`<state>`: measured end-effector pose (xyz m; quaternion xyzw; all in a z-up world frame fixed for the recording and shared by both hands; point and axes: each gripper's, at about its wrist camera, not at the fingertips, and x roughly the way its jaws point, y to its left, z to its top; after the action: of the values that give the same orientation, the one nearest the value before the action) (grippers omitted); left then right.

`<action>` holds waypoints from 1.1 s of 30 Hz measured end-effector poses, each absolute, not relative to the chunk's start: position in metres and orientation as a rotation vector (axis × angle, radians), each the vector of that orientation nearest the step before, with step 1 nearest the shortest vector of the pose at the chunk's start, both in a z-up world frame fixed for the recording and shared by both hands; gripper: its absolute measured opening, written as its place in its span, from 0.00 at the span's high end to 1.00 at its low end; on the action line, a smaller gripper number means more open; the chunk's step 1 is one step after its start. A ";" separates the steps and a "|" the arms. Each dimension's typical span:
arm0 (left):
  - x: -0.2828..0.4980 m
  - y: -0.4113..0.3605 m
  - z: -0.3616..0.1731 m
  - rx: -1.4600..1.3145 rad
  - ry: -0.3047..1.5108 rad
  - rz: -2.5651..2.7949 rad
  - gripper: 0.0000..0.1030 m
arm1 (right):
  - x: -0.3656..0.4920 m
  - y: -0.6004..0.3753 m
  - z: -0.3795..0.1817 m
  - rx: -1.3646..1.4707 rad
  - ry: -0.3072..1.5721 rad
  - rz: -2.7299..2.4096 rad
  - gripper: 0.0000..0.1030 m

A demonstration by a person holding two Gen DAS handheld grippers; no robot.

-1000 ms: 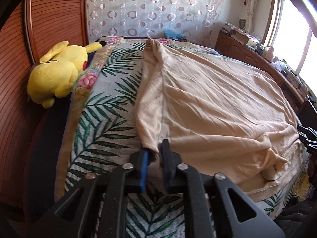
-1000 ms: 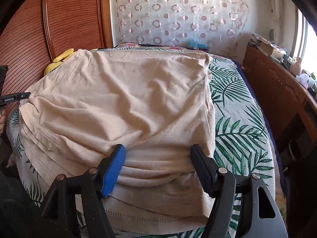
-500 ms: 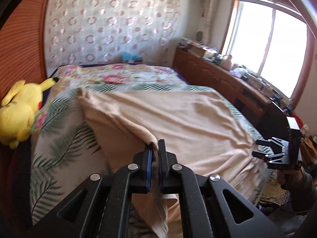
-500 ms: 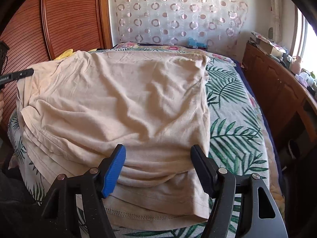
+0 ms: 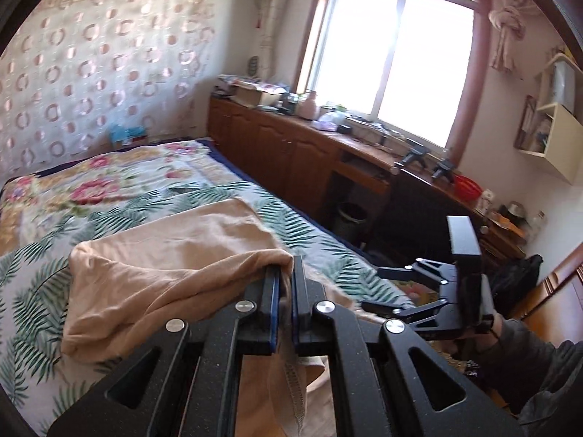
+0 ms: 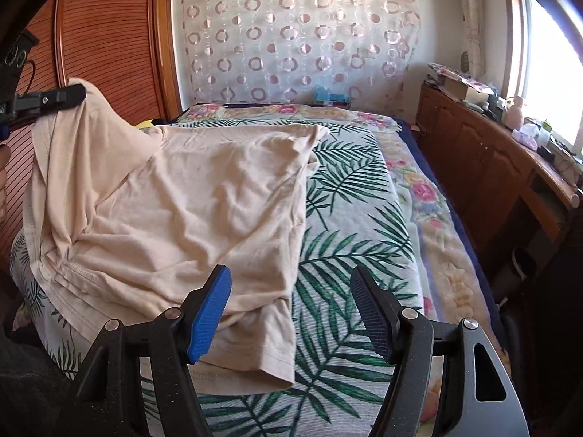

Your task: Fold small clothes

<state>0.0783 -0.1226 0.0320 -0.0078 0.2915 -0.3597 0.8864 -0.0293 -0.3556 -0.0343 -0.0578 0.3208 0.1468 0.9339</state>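
Observation:
A beige T-shirt lies spread on the bed. My left gripper is shut on the shirt's left edge and holds it lifted above the bed; in the right wrist view it shows at the far left with cloth hanging from it. My right gripper is open and empty, just above the shirt's near right corner and the bedspread. It also shows in the left wrist view, to the right of the left gripper.
The bed has a palm-leaf and flower bedspread. A wooden cabinet with clutter runs along the right under the window. A ribbed wooden wardrobe stands at the left. A dark bin sits by the cabinet.
My left gripper closed on the shirt's left edge, lifted it off the bed and swung it toward the right. My right gripper stayed open and shifted slightly right.

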 end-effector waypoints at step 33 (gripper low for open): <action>0.084 -0.040 -0.017 -0.015 0.607 -0.381 0.21 | -0.009 -0.289 -0.033 -0.146 0.651 0.503 0.33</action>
<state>0.0843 -0.0400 -0.0165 -0.0073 0.2970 -0.1866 0.9364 -0.0087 -0.2886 -0.0326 -0.0709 0.3160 0.2444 0.9140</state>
